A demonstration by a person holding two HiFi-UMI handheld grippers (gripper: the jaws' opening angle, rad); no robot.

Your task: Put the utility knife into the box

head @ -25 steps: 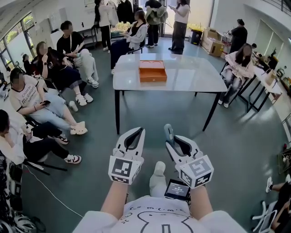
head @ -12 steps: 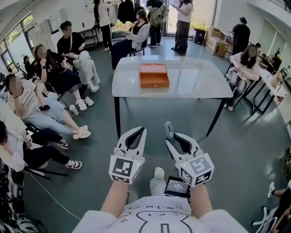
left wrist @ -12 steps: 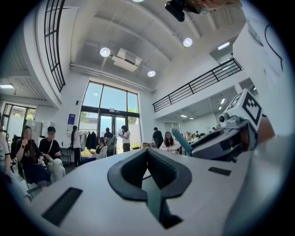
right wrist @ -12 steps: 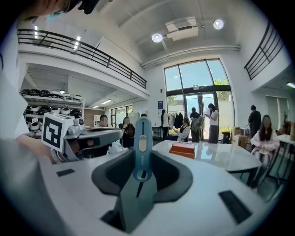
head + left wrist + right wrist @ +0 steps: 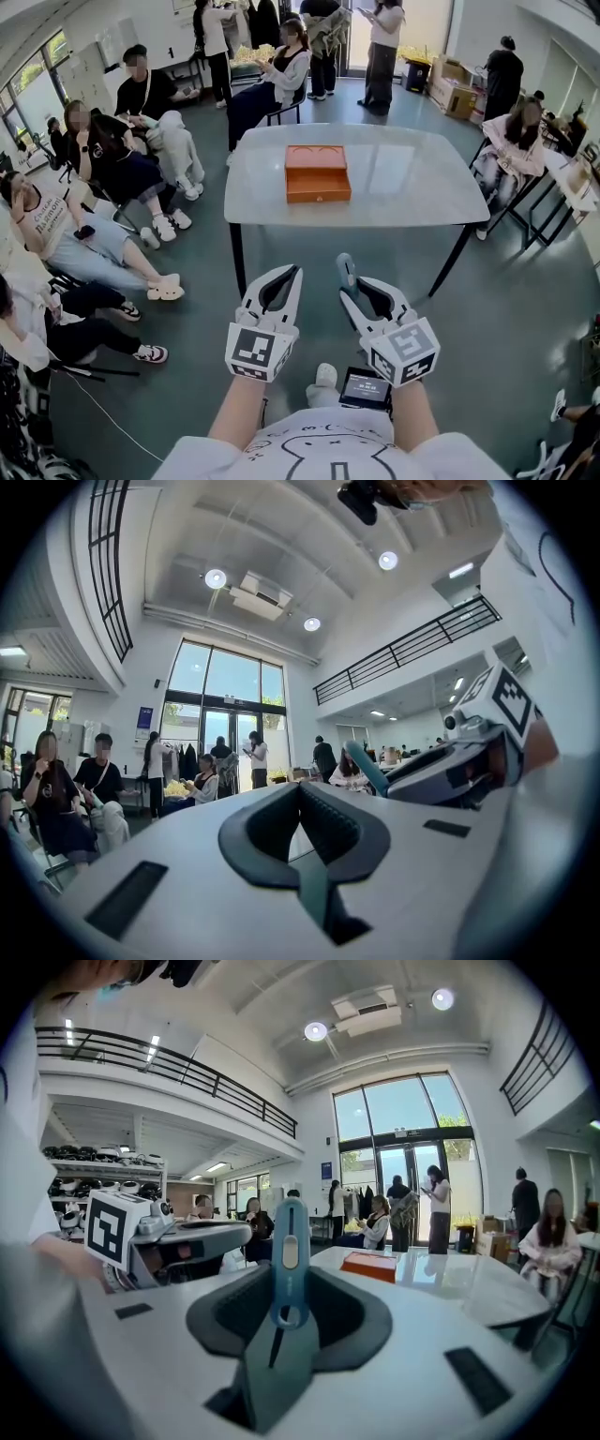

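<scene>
An open orange box (image 5: 317,173) lies on a pale table (image 5: 412,187), well ahead of both grippers. My right gripper (image 5: 361,286) is shut on a blue utility knife (image 5: 347,269), which sticks out past the fingertips. In the right gripper view the knife (image 5: 289,1255) stands upright between the pads, with the box (image 5: 368,1266) on the table (image 5: 469,1283) beyond it. My left gripper (image 5: 286,272) is shut with nothing in it, level with the right one. Its tips (image 5: 302,787) meet in the left gripper view.
Seated people (image 5: 89,216) line the left side, with their feet out on the floor. More people sit behind the table (image 5: 277,80) and at the right (image 5: 516,141). Black table legs (image 5: 236,258) stand ahead. A small screen (image 5: 366,389) hangs at my waist.
The table and box have slid lower and grown a little in the head view, so they are nearer. Both grippers keep their pose and the knife stays held.
</scene>
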